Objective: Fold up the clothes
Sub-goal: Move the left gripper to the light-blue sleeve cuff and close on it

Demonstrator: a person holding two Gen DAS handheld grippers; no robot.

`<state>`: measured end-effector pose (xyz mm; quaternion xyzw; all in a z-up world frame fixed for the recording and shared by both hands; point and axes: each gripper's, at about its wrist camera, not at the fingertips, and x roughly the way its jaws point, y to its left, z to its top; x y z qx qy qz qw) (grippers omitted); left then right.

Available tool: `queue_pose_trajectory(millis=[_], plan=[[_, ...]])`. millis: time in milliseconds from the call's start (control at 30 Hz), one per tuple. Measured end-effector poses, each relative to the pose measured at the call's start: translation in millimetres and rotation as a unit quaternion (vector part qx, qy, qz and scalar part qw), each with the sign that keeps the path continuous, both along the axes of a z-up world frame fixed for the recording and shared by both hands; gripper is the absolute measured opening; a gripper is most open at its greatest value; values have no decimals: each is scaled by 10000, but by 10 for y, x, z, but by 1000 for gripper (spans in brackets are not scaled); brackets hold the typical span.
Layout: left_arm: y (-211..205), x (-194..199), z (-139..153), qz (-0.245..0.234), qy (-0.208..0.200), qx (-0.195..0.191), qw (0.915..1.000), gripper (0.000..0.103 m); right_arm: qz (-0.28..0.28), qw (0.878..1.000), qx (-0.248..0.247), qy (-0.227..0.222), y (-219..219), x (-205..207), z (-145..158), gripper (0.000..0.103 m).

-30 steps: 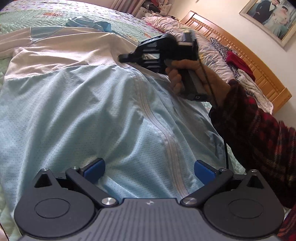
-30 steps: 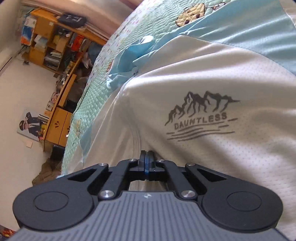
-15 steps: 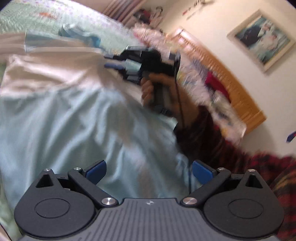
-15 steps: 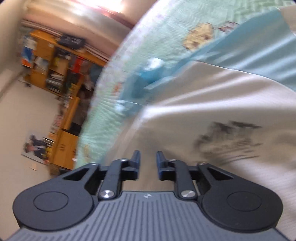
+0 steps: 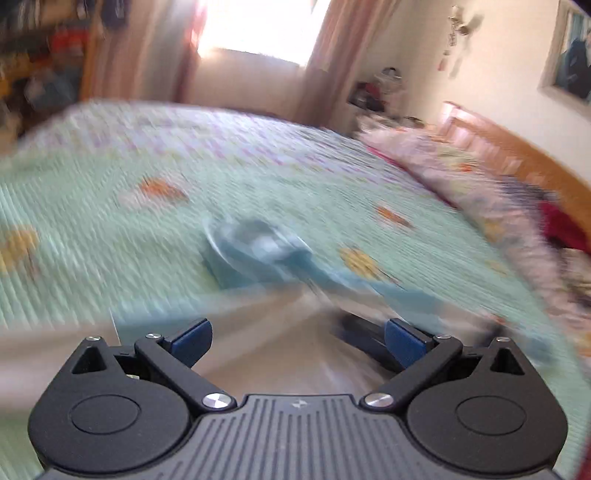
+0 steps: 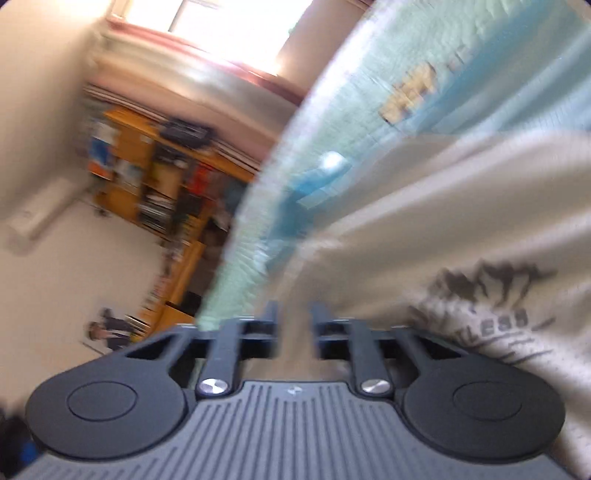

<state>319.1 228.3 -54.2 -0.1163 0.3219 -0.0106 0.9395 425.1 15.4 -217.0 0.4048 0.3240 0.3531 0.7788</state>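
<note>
1. Right wrist view: the garment (image 6: 461, 229) is a white and light-blue mesh top, spread flat on the quilted bedspread (image 6: 354, 92). Its printed chest logo (image 6: 487, 299) sits just right of my fingers, and a bunched blue part, hood or collar, I can't tell which, lies further up the bed.
2. My right gripper (image 6: 293, 326) has its fingers a narrow gap apart. White cloth shows through the gap, but nothing is pinched.
3. Left wrist view: heavily motion-blurred. The same blue bunch (image 5: 255, 247) lies mid-frame on the bedspread, with pale cloth running down toward my tool.
4. My left gripper (image 5: 295, 338) is spread wide, blue pads (image 5: 192, 334) well apart, holding nothing. A dark shape near the right pad is too smeared to identify.
5. Step, as I judge it: between grasps. The garment is laid out and no fold is visible in either view, so folding proper has barely begun.
6. Next move calls for:
   - steadying both tools, since the blur makes aiming poor;
   - picking two matching grab points along one side or sleeve edge;
   - closing on the top layer only, without catching the bedspread;
   - lifting and carrying both points together so the fold line stays straight.
7. Outward: wooden headboard (image 5: 517, 147) and piled bedding on the right, curtained window (image 5: 255, 33) ahead, cluttered shelves (image 6: 155, 173) by the far wall.
</note>
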Motion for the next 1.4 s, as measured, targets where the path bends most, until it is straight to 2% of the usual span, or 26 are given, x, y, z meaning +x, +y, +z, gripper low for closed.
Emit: queue_pose_trajectory(millis=[33,100,267,367,433,533,567,600,633,667,700,733,767,833,867,900,1067,1233,1300,1400], plan=[[9,237,17,74,12,214,9997,101,-61,9996,-24,-272,-30,-31,85,50],[19,735,2,218,138,640,9976,101,-190,9966,-58,-800,-92,-89,249,51],[120,1964,-181,373,667,1469,9862,101,-792,9900,268,-1135,-406,-109,339,57],[184,2443,-336,344,875,1859,9781,101,-1034,9881,243,-1114,-544,-65,350,57],[189,2723,-465,142,1095,2024,9730,100,-1043,9890,400,-967,-533,46,282,57],[94,2967,-710,-37,1384,2589,9559,101,-724,9918,590,-876,-529,135,240,57],[67,3011,-807,-90,1488,2747,9499,100,-534,9934,515,-876,-531,141,271,58],[41,3056,-904,-143,1591,2904,9435,100,-368,9954,220,-858,-484,155,310,58],[18,3091,-997,-207,1701,3010,9381,92,-201,9962,-76,-839,-438,168,349,59],[9,3087,-1060,-326,1792,2901,9395,71,-53,9959,-363,-821,-392,179,385,59],[-8,3056,-1058,-480,1736,2716,9454,53,-65,9949,-570,-828,-352,172,388,59],[-64,3028,-1036,-604,1695,2724,9452,11,-46,9941,-636,-875,-337,152,393,59],[-120,3001,-1015,-729,1653,2732,9448,6,-54,9942,-628,-877,-356,153,401,59],[-237,2945,-966,-969,1552,2801,9424,5,-160,9942,-620,-866,-393,82,389,59],[-313,2918,-906,-1034,1413,3047,9362,5,-240,9944,-629,-814,-406,88,361,59],[-365,2897,-808,-1010,1223,3180,9347,5,-321,9945,-639,-761,-419,93,333,59],[-357,2921,-197,-414,158,3031,9519,5,-456,9957,-538,-596,-504,105,234,59],[-314,2981,98,-147,-531,2833,9574,5,-431,9961,-541,-544,-485,114,178,59],[-317,3006,143,-67,-691,2756,9588,5,-427,9963,-537,-524,-463,126,167,59],[-355,3077,119,50,-677,2810,9573,5,-416,9962,-561,-518,-438,126,169,59]])
